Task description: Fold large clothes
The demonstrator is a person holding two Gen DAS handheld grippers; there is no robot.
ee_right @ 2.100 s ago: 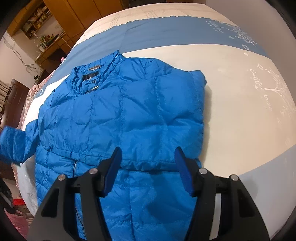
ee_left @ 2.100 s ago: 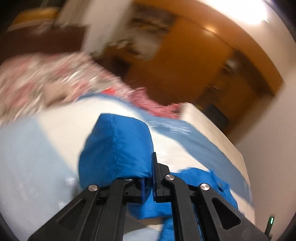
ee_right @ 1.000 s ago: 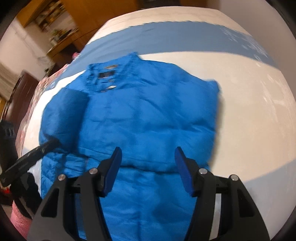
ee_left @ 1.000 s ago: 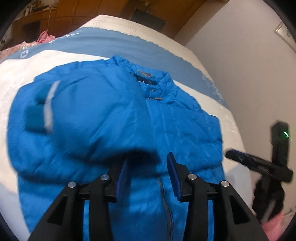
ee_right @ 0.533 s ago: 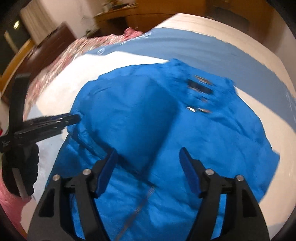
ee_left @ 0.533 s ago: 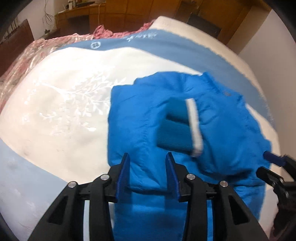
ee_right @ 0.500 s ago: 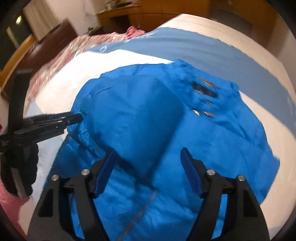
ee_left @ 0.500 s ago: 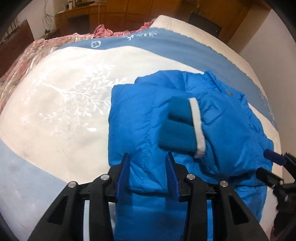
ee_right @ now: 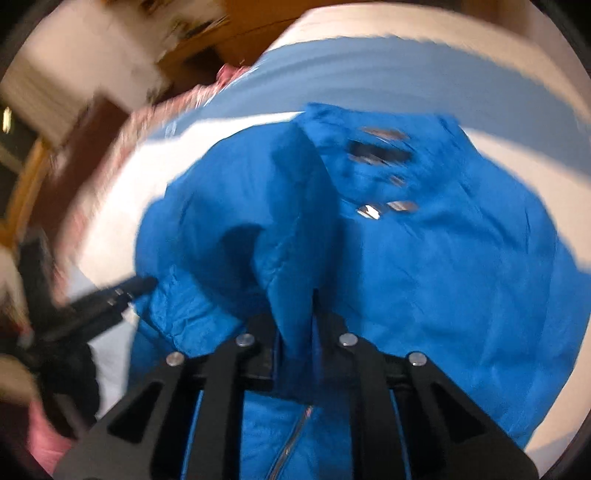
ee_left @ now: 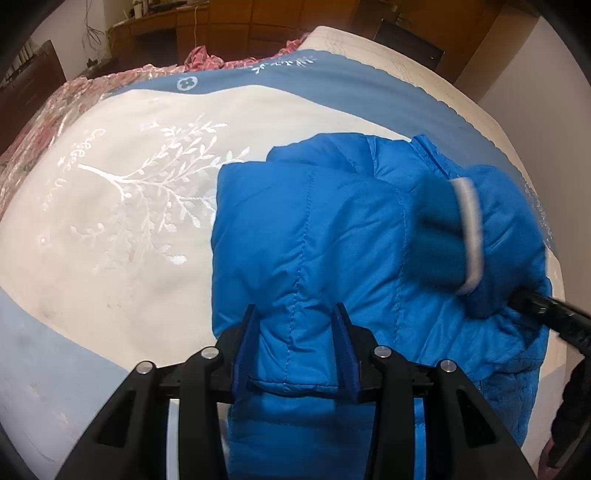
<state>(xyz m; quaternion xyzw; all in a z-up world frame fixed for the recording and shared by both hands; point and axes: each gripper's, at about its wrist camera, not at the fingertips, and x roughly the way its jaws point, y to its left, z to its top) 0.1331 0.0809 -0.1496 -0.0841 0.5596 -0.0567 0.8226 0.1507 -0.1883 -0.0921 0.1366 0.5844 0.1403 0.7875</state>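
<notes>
A bright blue puffer jacket (ee_left: 332, 236) lies on the bed, its left sleeve folded across the chest, with the teal cuff (ee_left: 447, 236) and its white stripe lying on top. My left gripper (ee_left: 295, 321) is open, its jaws either side of a fold of the sleeve. In the right wrist view the jacket (ee_right: 424, 258) fills the middle, and my right gripper (ee_right: 299, 295) is shut on a raised fold of the sleeve fabric. Its black tip shows in the left wrist view (ee_left: 543, 306) beside the cuff. The left gripper shows at the left of the right wrist view (ee_right: 140, 284).
The bed cover (ee_left: 129, 206) is cream with a white tree print and blue bands. A pink floral quilt (ee_left: 55, 107) lies along its far left edge. Wooden cabinets (ee_left: 258, 22) stand behind the bed. A white wall (ee_left: 546, 85) is on the right.
The left gripper let go of the sleeve after laying it across the chest, and now stands open over it. The right gripper moved in and shut on a fold of the sleeve.
</notes>
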